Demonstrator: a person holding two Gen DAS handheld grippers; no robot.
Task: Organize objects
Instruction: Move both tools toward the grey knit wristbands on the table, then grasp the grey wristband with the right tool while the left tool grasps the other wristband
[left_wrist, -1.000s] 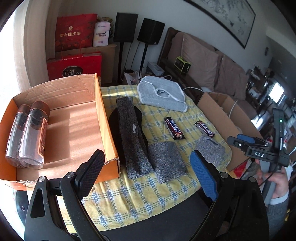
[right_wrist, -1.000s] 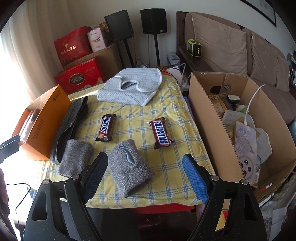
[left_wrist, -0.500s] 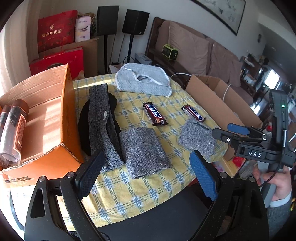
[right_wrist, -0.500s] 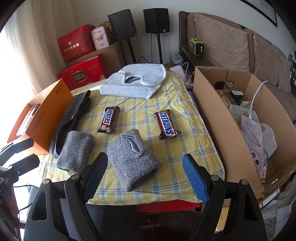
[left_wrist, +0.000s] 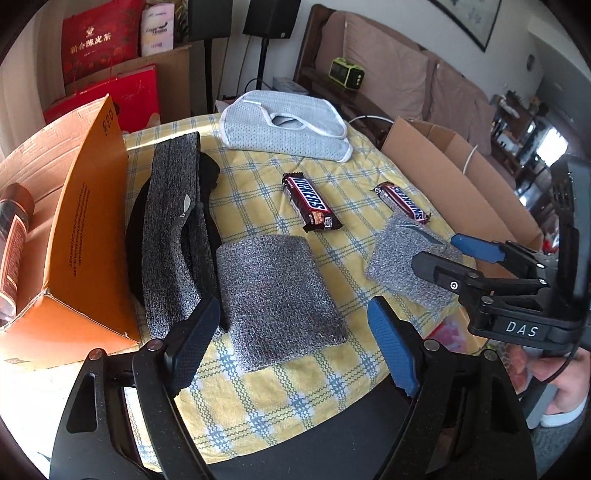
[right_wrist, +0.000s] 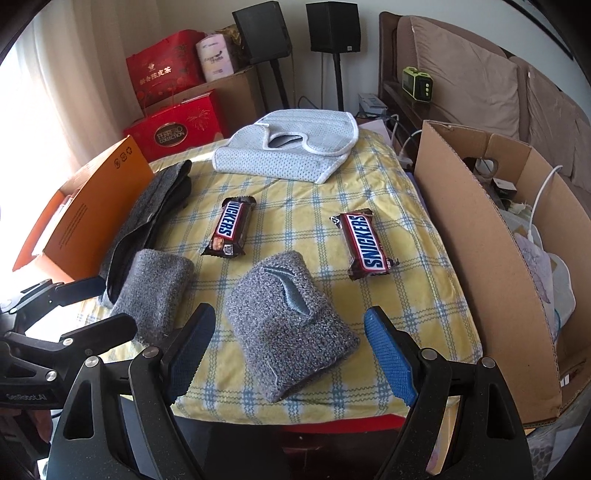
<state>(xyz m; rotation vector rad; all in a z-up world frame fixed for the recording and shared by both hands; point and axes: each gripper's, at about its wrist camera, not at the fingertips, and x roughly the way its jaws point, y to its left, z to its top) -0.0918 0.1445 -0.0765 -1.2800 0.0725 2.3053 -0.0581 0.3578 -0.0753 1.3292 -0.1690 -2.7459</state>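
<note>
progress: early by the look of it; one bottle (left_wrist: 13, 236) lies in the orange box (left_wrist: 88, 206), everything else is loose on the checked cloth (left_wrist: 258, 391)
left to sort: two knit wristbands, two Snickers bars, long grey band, mesh pad; none lifted yet
left gripper (left_wrist: 291, 347): jaws closing but wide apart, nothing pinched; near wristband (left_wrist: 275, 295) sits on the cloth between and just ahead of the tips, apart from the pads
right gripper (right_wrist: 291, 354): claw spread, empty; logo wristband (right_wrist: 288, 328) lies between its fingers, not touched
wristbands: chunky grey knit, soft, flattened tubes; should squash under a grip
long band (left_wrist: 173, 225): same grey knit, lying over a black piece, just beside the orange box
bars: left bar (right_wrist: 229, 227), right bar (right_wrist: 364, 245); glossy brown wrappers, flat, slippery, well apart
mesh pad (right_wrist: 291, 151): pale perforated fabric, white piping, far edge of cloth
brown carton (right_wrist: 480, 236): corrugated, open, clutter inside, beside the table at right
</note>
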